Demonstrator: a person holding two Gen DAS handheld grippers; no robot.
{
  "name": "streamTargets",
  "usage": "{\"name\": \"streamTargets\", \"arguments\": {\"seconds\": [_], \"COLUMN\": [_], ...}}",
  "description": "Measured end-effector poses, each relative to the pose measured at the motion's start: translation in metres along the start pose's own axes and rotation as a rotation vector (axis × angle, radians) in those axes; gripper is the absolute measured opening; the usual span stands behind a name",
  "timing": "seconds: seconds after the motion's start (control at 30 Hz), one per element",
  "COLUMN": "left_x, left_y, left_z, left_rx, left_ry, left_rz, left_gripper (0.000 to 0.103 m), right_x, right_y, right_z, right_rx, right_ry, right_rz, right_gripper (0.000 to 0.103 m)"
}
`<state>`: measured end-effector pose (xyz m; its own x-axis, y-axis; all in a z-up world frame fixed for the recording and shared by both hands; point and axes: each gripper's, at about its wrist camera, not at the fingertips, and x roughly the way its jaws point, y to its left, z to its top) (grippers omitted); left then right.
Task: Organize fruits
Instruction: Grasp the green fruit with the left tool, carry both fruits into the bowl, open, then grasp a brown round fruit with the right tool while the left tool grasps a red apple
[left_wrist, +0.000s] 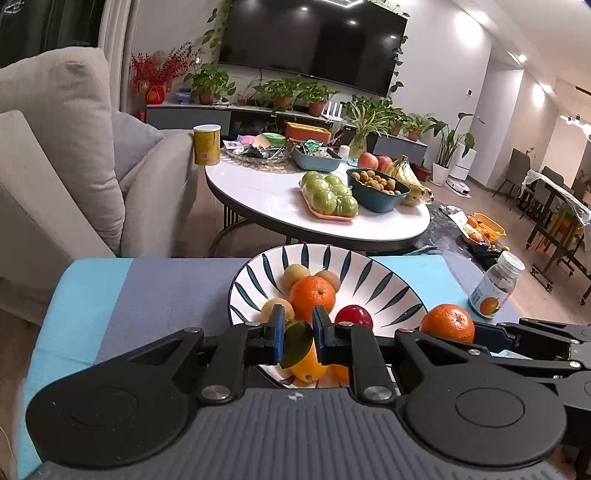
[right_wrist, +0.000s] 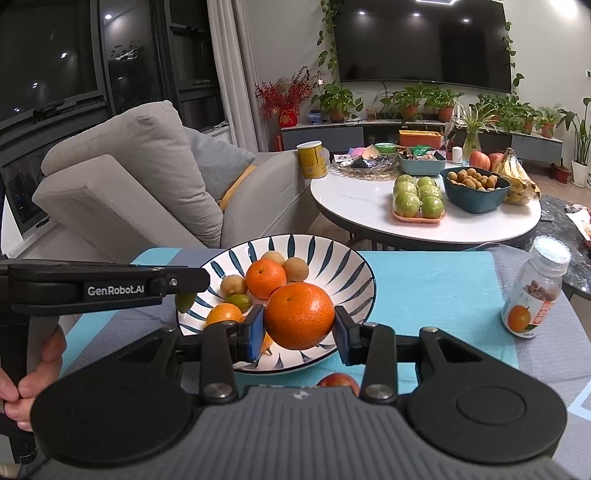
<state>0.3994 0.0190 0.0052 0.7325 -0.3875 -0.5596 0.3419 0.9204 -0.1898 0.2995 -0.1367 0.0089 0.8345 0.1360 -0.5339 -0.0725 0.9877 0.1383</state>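
The left claw (left_wrist: 298, 334) was clamped on a small yellow-green fruit (left_wrist: 297, 341) with a leaf, held over the near rim of the striped bowl (left_wrist: 391, 284). The right claw (right_wrist: 299, 328) gripped an orange (right_wrist: 299, 315) above the bowl's near edge, over the blue-clothed table (right_wrist: 424, 295).

White lettering reading "GenRobot.AI" is showing on the black side of the left gripper (right_wrist: 186, 291). Print on the bottle (right_wrist: 532, 291) and the yellow can (right_wrist: 312, 160) is staying too small to read.

red fruit (right_wrist: 338, 380) half hidden behind gripper body
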Motion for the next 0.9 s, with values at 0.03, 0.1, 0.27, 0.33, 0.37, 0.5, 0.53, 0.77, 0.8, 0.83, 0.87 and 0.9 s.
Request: {"name": "streamTargets", "arguments": {"seconds": [0.03,0.1,0.27,0.33,0.37,0.5,0.53,0.77,0.8,0.83,0.87,0.9], "left_x": [0.000,0.001,0.005,0.006,0.006,0.005,0.005,-0.002,-0.003,-0.005,-0.008,-0.011], "left_y": [0.000,-0.001,-0.001,-0.002,-0.003,-0.003,-0.003,-0.001,-0.001,0.000,0.001,0.002], "left_z": [0.000,0.000,0.000,-0.001,-0.003,-0.005,-0.005,-0.006,-0.007,-0.008,-0.009,-0.011], "left_rx": [0.001,0.005,0.009,0.013,0.016,0.020,0.017,0.025,0.025,0.023,0.020,0.015], "left_ry": [0.002,0.002,0.024,0.030,0.029,0.033,0.032,0.026,0.026,0.024,0.022,0.020], "left_rz": [0.000,0.002,-0.002,-0.007,-0.006,0.003,0.005,0.025,0.029,0.033,0.036,0.036], "left_gripper": [0.015,0.015,0.016,0.020,0.023,0.031,0.032,0.044,0.045,0.046,0.047,0.047], "right_x": [0.001,0.001,0.005,0.006,0.007,0.009,0.008,0.000,-0.001,-0.003,-0.006,-0.008], "right_y": [0.000,0.000,0.000,0.000,0.000,0.002,0.002,-0.004,-0.006,-0.008,-0.011,-0.013], "right_z": [0.000,0.000,0.000,0.000,-0.001,-0.002,-0.002,-0.001,-0.001,-0.001,-0.003,-0.005], "right_rx": [0.002,0.006,0.008,0.006,0.002,-0.013,-0.013,-0.001,0.002,0.003,0.004,0.006], "right_ry": [0.001,0.004,0.015,0.021,0.026,0.032,0.031,-0.005,-0.007,-0.007,-0.008,-0.009], "right_rz": [0.002,0.003,0.006,0.006,0.007,-0.002,-0.003,-0.022,-0.027,-0.032,-0.037,-0.045], "right_gripper": [0.086,0.086,0.086,0.086,0.086,0.086,0.086,0.086,0.086,0.086,0.086,0.086]}}
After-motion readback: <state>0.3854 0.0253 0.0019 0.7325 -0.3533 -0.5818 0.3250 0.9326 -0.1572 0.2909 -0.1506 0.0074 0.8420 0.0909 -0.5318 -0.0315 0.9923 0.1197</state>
